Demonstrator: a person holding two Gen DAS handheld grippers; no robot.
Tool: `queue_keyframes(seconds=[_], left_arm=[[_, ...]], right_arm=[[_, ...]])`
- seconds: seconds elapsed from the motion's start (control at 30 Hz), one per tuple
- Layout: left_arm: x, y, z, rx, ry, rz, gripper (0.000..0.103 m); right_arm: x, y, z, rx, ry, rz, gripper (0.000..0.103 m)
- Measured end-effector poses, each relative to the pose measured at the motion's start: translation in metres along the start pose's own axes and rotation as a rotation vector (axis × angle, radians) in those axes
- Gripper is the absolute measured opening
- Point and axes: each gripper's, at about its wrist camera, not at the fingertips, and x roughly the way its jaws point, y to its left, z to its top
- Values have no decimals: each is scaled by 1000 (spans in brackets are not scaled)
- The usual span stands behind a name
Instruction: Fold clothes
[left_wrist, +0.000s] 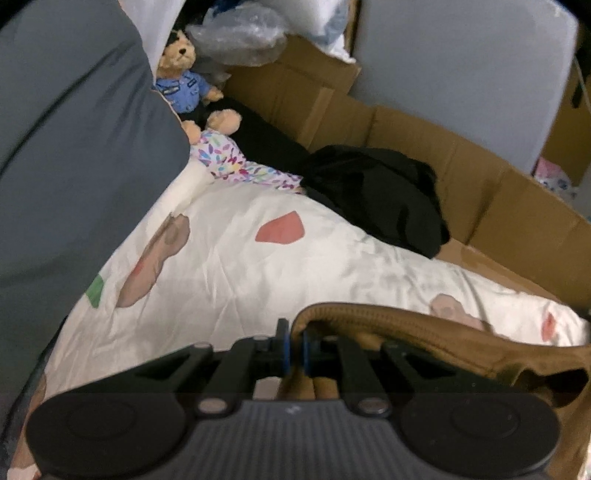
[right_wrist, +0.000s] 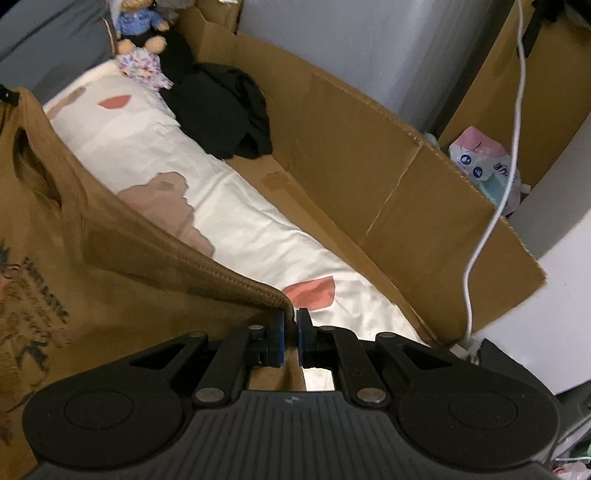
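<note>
A white printed quilt (left_wrist: 258, 266) offers the one broad open stretch, running from centre toward 11 o'clock in the right wrist view. A heap of black clothing (left_wrist: 376, 199) blocks it at 1 o'clock in the left wrist view, with a teddy bear (left_wrist: 188, 81) and a floral garment (left_wrist: 236, 162) crowding 11 o'clock. Cardboard walls (right_wrist: 369, 155) hem the quilt's far side from 12 to 3 o'clock. A white cable (right_wrist: 513, 147) hangs at 2 o'clock. A grey cushion (left_wrist: 74, 147) closes off 9 to 11 o'clock.
</note>
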Motion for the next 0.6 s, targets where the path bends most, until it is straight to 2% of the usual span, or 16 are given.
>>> queue_keyframes(seconds=[0.17,0.3,0.6], left_arm=[[41,-8,15,23,45,23,7],[69,-14,28,40,51,39,7],[122,-15,45,24,73,72,7]], right_arm=[[45,-11,7,58,3,-37,7],[75,-18,10,95,12,-60,7],[123,-27,21,138,52,-61,7]])
